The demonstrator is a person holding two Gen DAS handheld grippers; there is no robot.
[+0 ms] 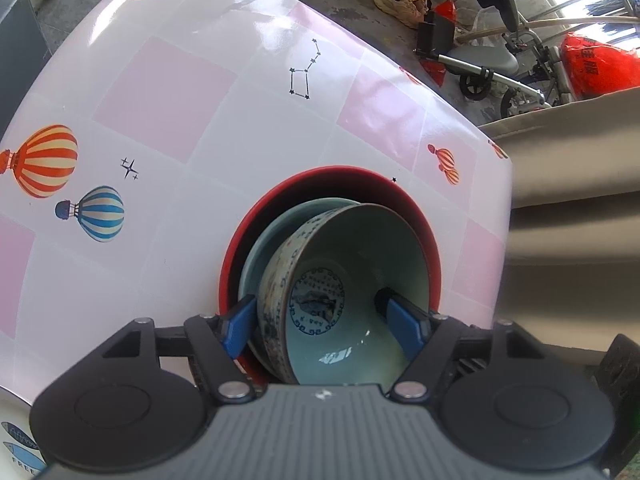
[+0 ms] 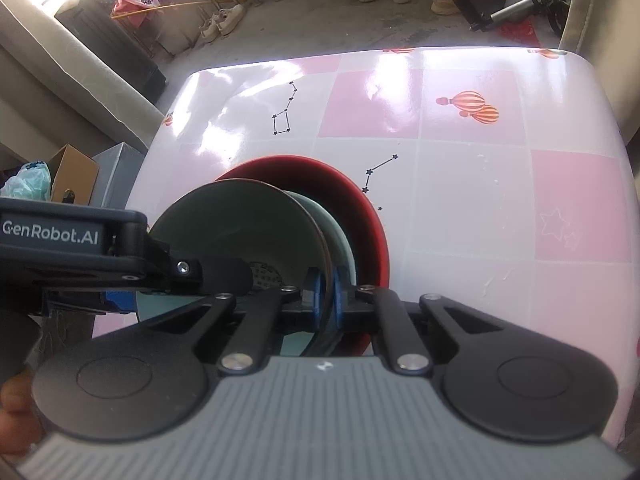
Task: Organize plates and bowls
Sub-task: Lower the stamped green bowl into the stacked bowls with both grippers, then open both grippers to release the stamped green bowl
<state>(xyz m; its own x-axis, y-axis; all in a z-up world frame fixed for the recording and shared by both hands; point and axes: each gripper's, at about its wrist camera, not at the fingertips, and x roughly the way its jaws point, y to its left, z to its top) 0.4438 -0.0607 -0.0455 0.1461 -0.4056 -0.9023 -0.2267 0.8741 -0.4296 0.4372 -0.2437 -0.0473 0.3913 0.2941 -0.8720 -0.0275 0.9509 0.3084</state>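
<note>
On the black housing of my left hand-held gripper, seen from the right wrist, white letters read "GenRobot.AI". At the bottom left corner of the left wrist view, a white item with blue fish drawings shows the letters "FREE"; the rest is cut off. The red bag carries printed characters too blurred to read.

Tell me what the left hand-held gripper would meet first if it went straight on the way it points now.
The left hand-held gripper stands open astride the wall of the patterned bowl. Straight on, that bowl's wall would probably meet it first, with the pale green dish and red bowl beneath; depth is unclear.
</note>
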